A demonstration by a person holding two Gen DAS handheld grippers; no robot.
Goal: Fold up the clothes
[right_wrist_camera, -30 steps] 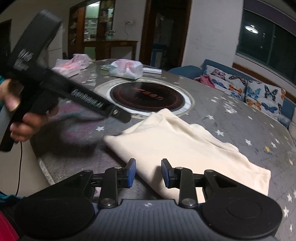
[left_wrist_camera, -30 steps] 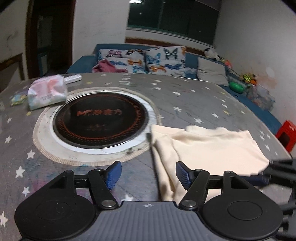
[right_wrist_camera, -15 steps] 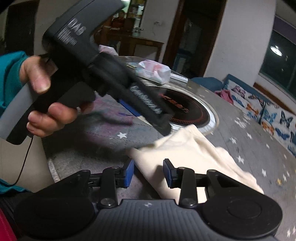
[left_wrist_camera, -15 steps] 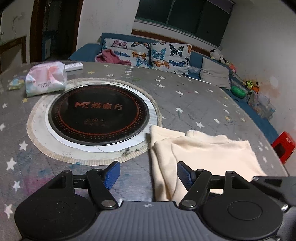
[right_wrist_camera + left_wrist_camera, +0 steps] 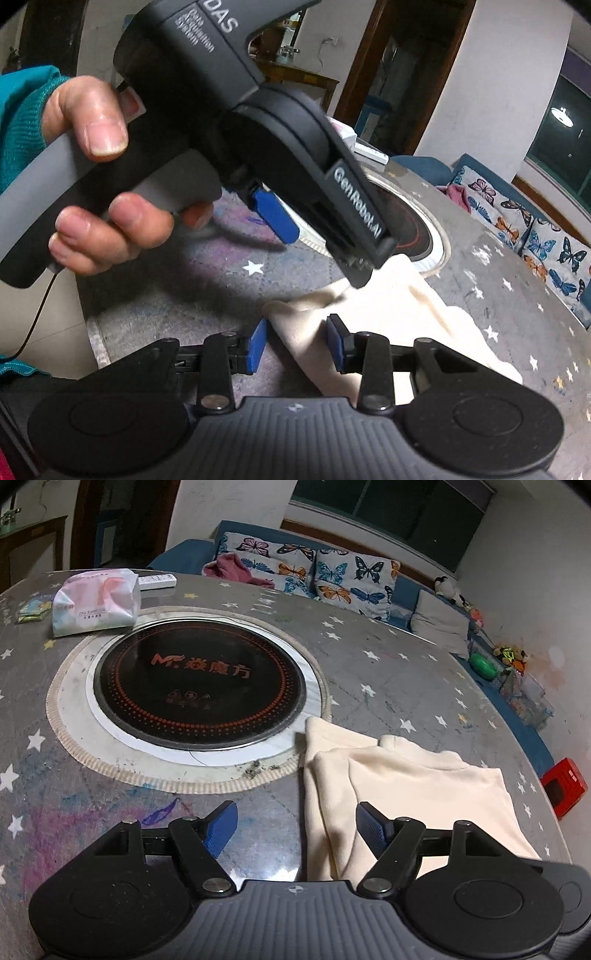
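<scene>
The cream garment (image 5: 413, 786) is seen folded on the table (image 5: 388, 672); the left gripper (image 5: 295, 825) is spread wide over its near edge, the right gripper (image 5: 297, 345) parted around a corner.

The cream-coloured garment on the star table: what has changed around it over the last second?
The left tool, jaws open, has moved in over the cream garment's left edge, and now fills the right camera's view. The right tool has closed in on the garment's near corner, jaws open around it, not gripping. The garment, tissue pack and cooktop stayed put.

Tissue pack (image 5: 96, 603) beside round cooktop (image 5: 199, 682) (remote (image 5: 157, 580), perhaps, behind).
</scene>
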